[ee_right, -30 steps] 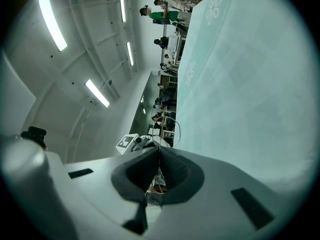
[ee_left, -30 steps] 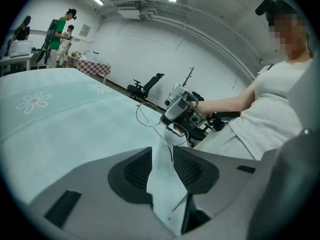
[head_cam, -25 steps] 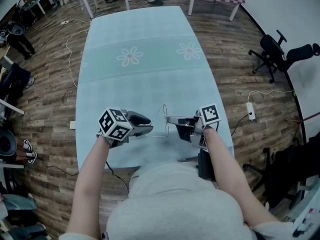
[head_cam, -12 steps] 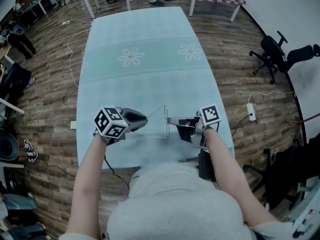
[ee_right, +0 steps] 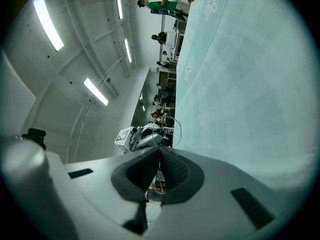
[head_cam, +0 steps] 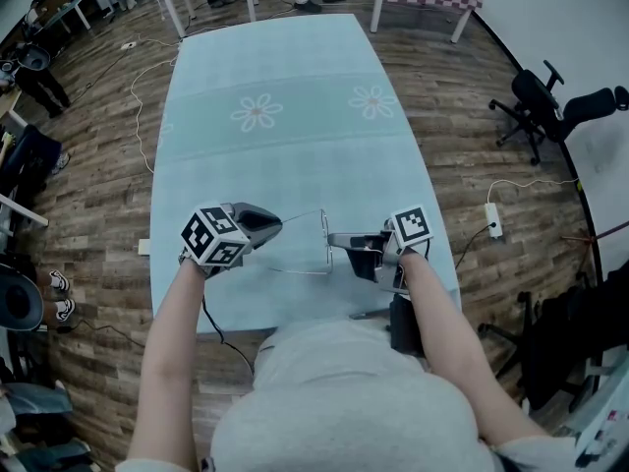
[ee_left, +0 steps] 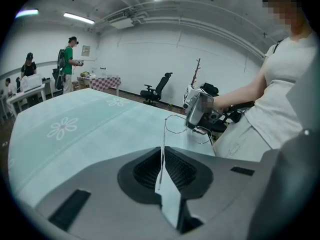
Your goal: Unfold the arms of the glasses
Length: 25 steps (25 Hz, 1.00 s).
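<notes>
Your left gripper (ee_left: 162, 151) has just been closing its jaws, and they now pinch one thin wire arm of the glasses (ee_left: 176, 124) between the ribbed pads. The wire runs straight out from the pads toward 12 o'clock and meets the frame. Your right gripper (ee_right: 160, 152) has its jaws together on the frame of the same glasses, and a lens ring shows just past the tips at 1 o'clock.

From your head camera, the glasses (head_cam: 325, 235) hang between the two tools, above the near end of the table (head_cam: 295, 155), toward 6 o'clock on its top. The left gripper (head_cam: 278, 226) is at 9 o'clock of the frame, with the held arm stretched out from the frame toward it. The right gripper (head_cam: 334, 238) is at 3 o'clock, touching the frame. The frame stands roughly upright, its lenses edge-on to you.

The table wears a pale blue-green cloth with two flower prints (head_cam: 256, 112) toward 12 o'clock, well apart from the glasses. A black office chair (head_cam: 545, 104) stands on the wooden floor (head_cam: 462, 136) at 2 o'clock of the table.
</notes>
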Tool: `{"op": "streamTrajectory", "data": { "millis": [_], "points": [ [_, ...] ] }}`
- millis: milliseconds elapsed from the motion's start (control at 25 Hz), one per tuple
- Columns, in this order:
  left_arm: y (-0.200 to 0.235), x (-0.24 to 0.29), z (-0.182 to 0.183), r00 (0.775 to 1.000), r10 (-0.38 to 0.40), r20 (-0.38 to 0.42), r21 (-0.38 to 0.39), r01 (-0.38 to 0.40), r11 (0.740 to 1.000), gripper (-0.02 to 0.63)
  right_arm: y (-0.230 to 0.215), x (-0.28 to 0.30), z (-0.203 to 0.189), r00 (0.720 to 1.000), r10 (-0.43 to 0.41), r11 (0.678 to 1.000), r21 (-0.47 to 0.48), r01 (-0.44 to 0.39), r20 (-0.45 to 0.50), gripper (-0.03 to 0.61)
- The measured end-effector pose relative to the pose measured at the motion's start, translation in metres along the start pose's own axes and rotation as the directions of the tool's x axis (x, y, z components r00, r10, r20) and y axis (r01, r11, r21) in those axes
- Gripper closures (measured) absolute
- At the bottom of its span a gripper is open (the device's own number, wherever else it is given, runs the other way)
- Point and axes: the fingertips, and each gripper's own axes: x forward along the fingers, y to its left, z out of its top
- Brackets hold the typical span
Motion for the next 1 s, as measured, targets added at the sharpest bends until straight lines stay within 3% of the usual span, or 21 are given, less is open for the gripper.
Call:
{"op": "streamTrajectory", "data": {
  "millis": [240,480,560,640,800,1000],
  "points": [
    [0.013,0.003,-0.001,0.996,0.091,-0.009,0.068,-0.09,0.994,0.58,-0.001,0.001,-0.001,1.0,-0.002,1.0,0.001,0.002,-0.012,0.565],
    [0.021,0.005,0.006,0.982,0.189,0.012,0.171,-0.188,0.967,0.577,-0.003,0.0,0.004,1.0,-0.009,1.0,0.027,0.009,0.017,0.565],
    [0.024,0.006,0.006,0.978,0.21,0.022,0.184,-0.21,0.96,0.541,-0.005,0.0,0.006,1.0,-0.015,0.999,0.034,0.015,0.027,0.565],
    [0.027,0.005,0.007,0.97,0.24,0.036,0.188,-0.242,0.952,0.463,-0.007,0.0,0.006,0.999,-0.02,0.999,0.031,0.019,0.031,0.565],
    [0.035,-0.001,0.013,0.943,0.324,0.081,0.199,-0.334,0.921,0.429,-0.005,-0.002,0.005,0.999,-0.008,0.999,0.033,0.007,0.039,0.566],
    [0.037,-0.005,0.016,0.929,0.355,0.103,0.204,-0.369,0.907,0.419,-0.006,-0.002,0.01,0.998,-0.01,0.999,0.043,0.007,0.062,0.566]
  ]
}}
